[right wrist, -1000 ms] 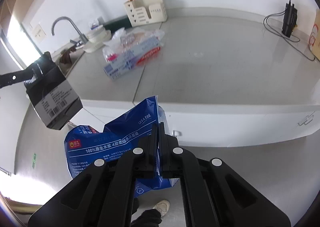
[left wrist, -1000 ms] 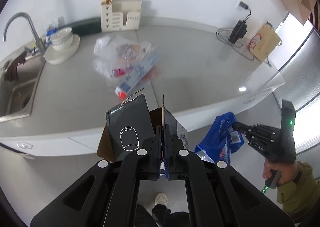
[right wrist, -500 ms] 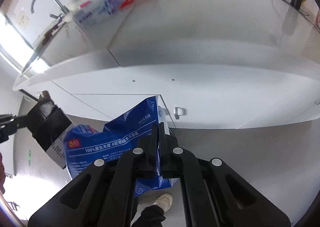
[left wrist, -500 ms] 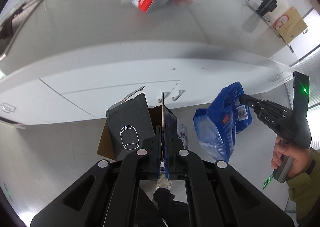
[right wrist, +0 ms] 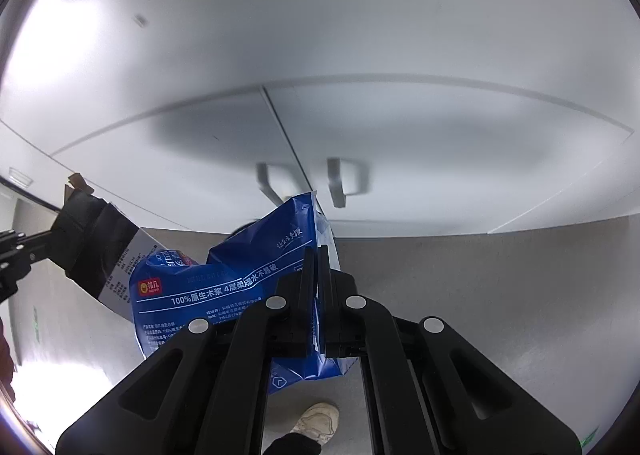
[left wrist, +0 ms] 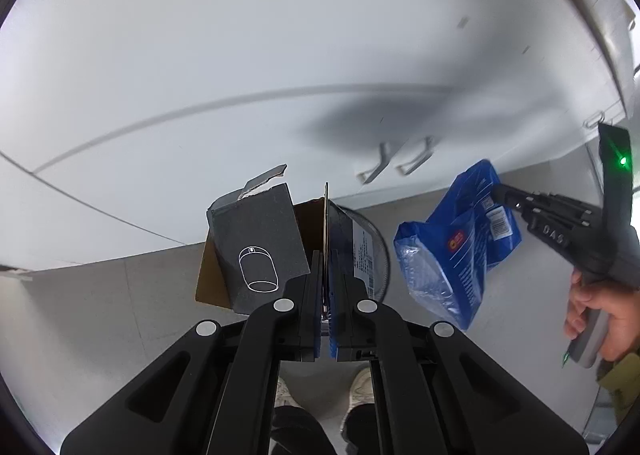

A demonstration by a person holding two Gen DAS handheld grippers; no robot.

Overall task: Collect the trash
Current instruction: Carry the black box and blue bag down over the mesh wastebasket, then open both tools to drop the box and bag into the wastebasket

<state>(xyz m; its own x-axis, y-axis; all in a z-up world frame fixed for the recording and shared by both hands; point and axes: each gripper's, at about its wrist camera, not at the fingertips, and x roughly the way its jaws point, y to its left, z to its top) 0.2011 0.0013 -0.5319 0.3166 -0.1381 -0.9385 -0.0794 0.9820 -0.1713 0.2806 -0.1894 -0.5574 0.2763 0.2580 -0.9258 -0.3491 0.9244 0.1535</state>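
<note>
My left gripper is shut on the flap of an opened black cardboard box with a white outline drawing on it. The box also shows at the left of the right wrist view. My right gripper is shut on a crumpled blue plastic tissue bag with white Chinese print. In the left wrist view the bag hangs from the right gripper to the right of the box. Both are held low, above the grey floor, in front of white cabinet doors.
White cabinet doors with two handles fill the upper view. A dark round rim, perhaps a bin, shows behind the box on the grey floor. The person's shoes are below, and a hand holds the right gripper.
Both grippers have dropped from counter height to in front of the cabinet doors near the floor, still holding the box and bag. The countertop has gone out of view.
</note>
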